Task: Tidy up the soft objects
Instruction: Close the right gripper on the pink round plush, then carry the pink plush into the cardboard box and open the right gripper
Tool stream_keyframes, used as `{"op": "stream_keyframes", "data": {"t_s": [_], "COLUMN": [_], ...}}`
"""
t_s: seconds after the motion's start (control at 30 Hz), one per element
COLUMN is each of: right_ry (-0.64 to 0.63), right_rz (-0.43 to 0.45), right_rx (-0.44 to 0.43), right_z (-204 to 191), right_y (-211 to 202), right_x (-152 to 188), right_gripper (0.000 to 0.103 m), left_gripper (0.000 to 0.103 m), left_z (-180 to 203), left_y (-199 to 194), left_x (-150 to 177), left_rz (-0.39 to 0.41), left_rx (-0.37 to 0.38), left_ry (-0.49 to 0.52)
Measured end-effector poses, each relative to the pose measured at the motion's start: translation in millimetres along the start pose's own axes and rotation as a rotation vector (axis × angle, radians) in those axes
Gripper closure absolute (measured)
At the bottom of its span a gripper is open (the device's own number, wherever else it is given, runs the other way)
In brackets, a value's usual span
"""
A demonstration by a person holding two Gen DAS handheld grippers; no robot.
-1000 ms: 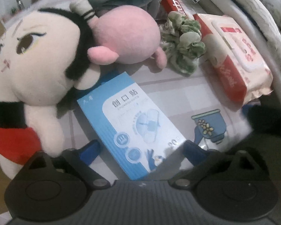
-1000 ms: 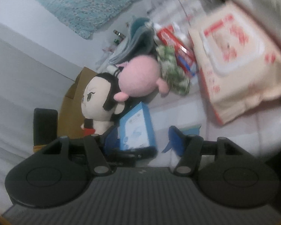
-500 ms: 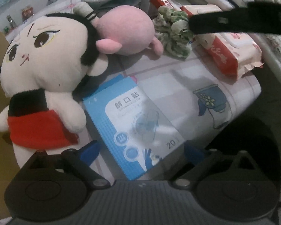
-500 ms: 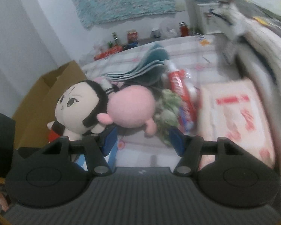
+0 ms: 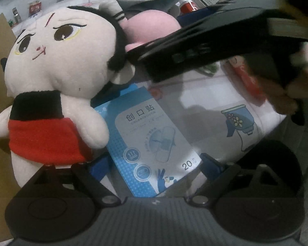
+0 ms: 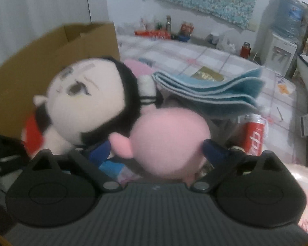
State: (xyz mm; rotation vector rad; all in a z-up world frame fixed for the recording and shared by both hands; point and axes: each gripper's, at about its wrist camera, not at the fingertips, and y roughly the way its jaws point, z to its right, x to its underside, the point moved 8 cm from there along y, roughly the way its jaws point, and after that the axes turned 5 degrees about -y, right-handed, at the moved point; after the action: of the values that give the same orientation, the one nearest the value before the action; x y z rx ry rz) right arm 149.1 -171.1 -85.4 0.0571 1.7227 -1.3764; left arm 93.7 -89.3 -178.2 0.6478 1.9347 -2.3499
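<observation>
Reaching in from the right of the left wrist view, the right gripper [image 6: 157, 153] straddles the pink plush [image 6: 170, 141]. Its jaws are opening and stand wide, with the plush between the blue pads [image 6: 212, 150]; the right pad sits at the plush's edge and the left pad [image 6: 98, 152] is just beside its small pink limb, but blur hides whether either presses on it. In the left wrist view this gripper shows as a dark body [image 5: 205, 43] crossing over the pink plush [image 5: 152, 26], with fingers of the hand [image 5: 283, 96] wrapped round it.

The doll [image 5: 59, 78], with black hair and a red skirt, leans against the pink plush on the checked cloth [image 5: 205, 102], with a cardboard box [image 6: 51, 57] behind it. A folded blue towel [image 6: 211, 90] lies over the pile behind the plush, and a red tube [image 6: 254, 137] lies just right of it.

The left gripper [image 5: 154, 164] points steeply down over the blue packet [image 5: 147, 139] lying flat beside the doll. Its jaws are closing from wide, the packet's near end between the pads and apart from them.
</observation>
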Motion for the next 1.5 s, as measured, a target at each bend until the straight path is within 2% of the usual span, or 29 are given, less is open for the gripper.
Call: {"op": "stream_keyframes", "data": {"t_s": [0.17, 0.2, 0.23, 0.3, 0.4, 0.63, 0.8, 0.93, 1.23, 1.5], "right_ry": [-0.034, -0.036, -0.044, -0.042, 0.022, 0.315, 0.566, 0.72, 0.832, 0.876], "right_rz": [0.009, 0.005, -0.002, -0.015, -0.006, 0.088, 0.159, 0.198, 0.28, 0.336], "right_rx": [0.039, 0.046, 0.075, 0.112, 0.106, -0.019, -0.108, -0.187, -0.211, -0.259], "right_z": [-0.1, -0.2, 0.9, 5.5, 13.3, 39.7, 67.2, 70.1, 47.0, 13.8], "right_y": [9.7, 10.2, 10.0, 11.8, 5.9, -41.2, -82.6, -105.9, -153.4, -198.6], "right_x": [-4.1, -4.2, -3.7, -1.6, -0.7, 4.5, 27.9, 54.6, 81.5, 79.2], "right_gripper": [0.002, 0.006, 0.015, 0.021, 0.026, 0.028, 0.027, 0.027, 0.027, 0.027], "left_gripper": [0.012, 0.012, 0.012, 0.012, 0.013, 0.014, 0.014, 0.017, 0.021, 0.022], "left_z": [-0.4, 0.2, 0.8, 0.1, -2.2, -12.6, -15.3, -9.2, -8.6, -25.6], "left_y": [-1.9, -1.5, -1.3, -2.3, -4.8, -21.4, -36.4, -48.6, -69.2, -107.5], "left_x": [4.2, 2.9, 3.3, 4.9, 4.6, 8.9, 9.6, 12.2, 25.1, 37.7], "left_rz": [0.018, 0.02, 0.023, 0.03, 0.041, 0.078, 0.116, 0.148, 0.186, 0.215], "left_rx": [0.005, 0.005, 0.005, 0.006, 0.022, 0.077, 0.099, 0.124, 0.178, 0.335], "left_ry": [-0.001, -0.001, 0.001, 0.0, -0.017, -0.039, -0.029, -0.026, -0.067, -0.203]}}
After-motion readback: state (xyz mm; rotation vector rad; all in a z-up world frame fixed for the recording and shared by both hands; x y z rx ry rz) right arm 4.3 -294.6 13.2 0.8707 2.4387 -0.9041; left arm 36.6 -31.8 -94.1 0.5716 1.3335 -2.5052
